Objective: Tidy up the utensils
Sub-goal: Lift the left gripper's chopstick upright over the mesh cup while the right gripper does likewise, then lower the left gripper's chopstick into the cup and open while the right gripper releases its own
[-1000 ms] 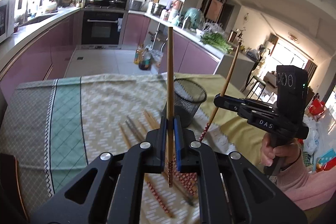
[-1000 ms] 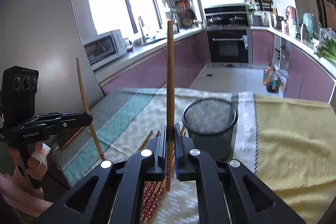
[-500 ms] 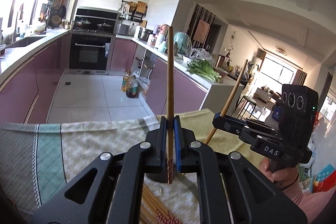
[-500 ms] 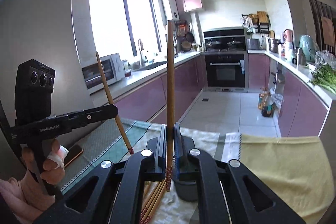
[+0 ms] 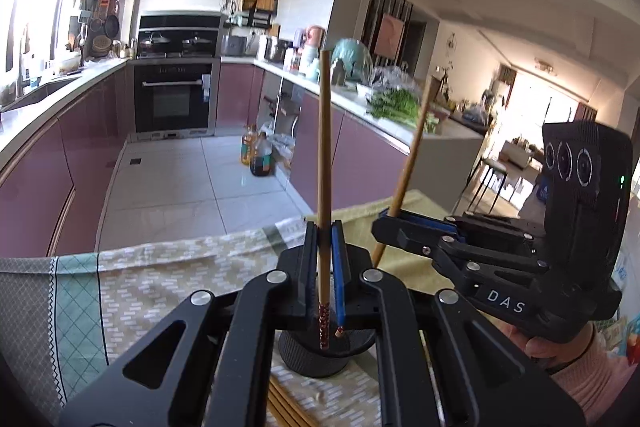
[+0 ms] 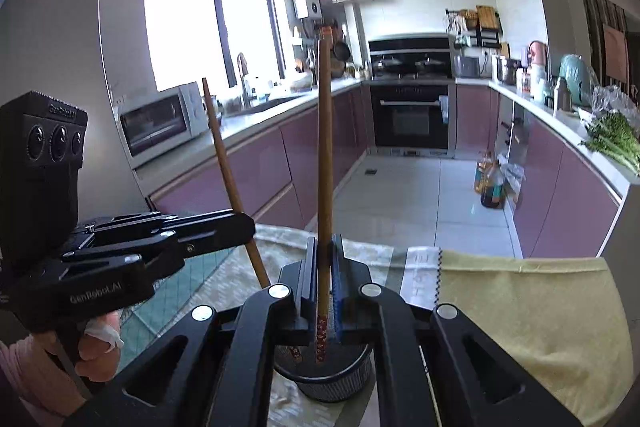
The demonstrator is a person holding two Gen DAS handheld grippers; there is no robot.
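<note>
Left wrist view: my left gripper (image 5: 325, 259) is clamped on a long brown wooden chopstick with a red patterned tip (image 5: 324, 187), held upright so the tip hangs over the round black mesh holder (image 5: 320, 359) on the patterned tablecloth (image 5: 160, 287). More wooden chopsticks (image 5: 286, 407) lie beside the holder's base, awaiting sorting.

Right wrist view: my right gripper (image 6: 325, 267) pinches a second brown wooden chopstick (image 6: 325, 155), likewise upright, its tip inside the holder's rim, I judge, ready to drop. One chopstick tip (image 6: 294, 351) already rests inside.
</note>
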